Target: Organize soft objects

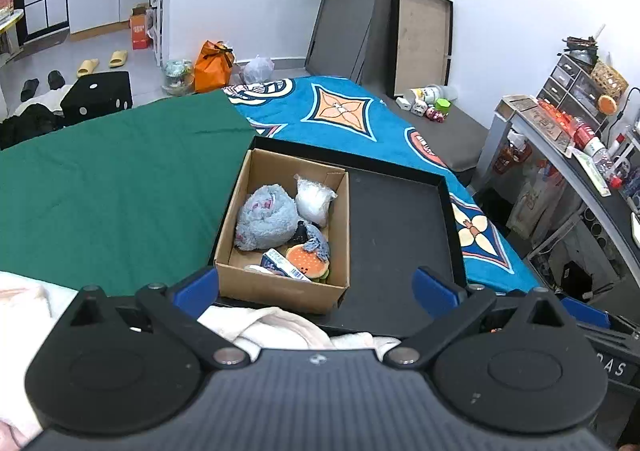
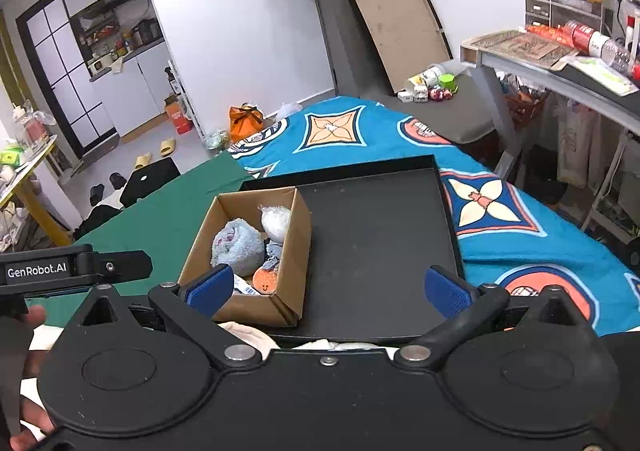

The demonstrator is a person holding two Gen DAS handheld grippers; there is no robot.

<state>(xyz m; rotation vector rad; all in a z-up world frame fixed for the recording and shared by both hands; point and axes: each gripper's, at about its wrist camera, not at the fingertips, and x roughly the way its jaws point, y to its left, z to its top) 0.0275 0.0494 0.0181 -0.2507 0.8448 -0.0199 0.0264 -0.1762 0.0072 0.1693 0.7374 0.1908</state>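
- Two grippers were mine: my left gripper (image 1: 316,287) and my right gripper (image 2: 328,289) both stood spread wide, blue pads far apart, nothing between them and nothing touched.
- Both hung above the near edge of the black tray (image 1: 400,235), over a pale fleecy cloth (image 1: 272,325) that lay just beneath the fingers.
- I judged that cloth the likeliest thing left to tidy; a one-sided pinch could have dragged only a corner, and the rest might have trailed over the tray rim or snagged the box.
- My two tools were close together, so reaching at once risked knocking one against the other.
- The cardboard box (image 1: 280,291) stood in the tray's left part, and a careless nudge could have slid or tipped it.
- Inside it were a blue-grey plush (image 1: 266,217), a clear bag of white stuffing (image 1: 314,201), an orange burger-like toy (image 1: 306,263) and a small printed packet (image 1: 278,265).
- Beside the box, the tray floor was bare.
- Under the tray lay a green cloth (image 1: 112,187) and a blue patterned blanket (image 1: 344,115).
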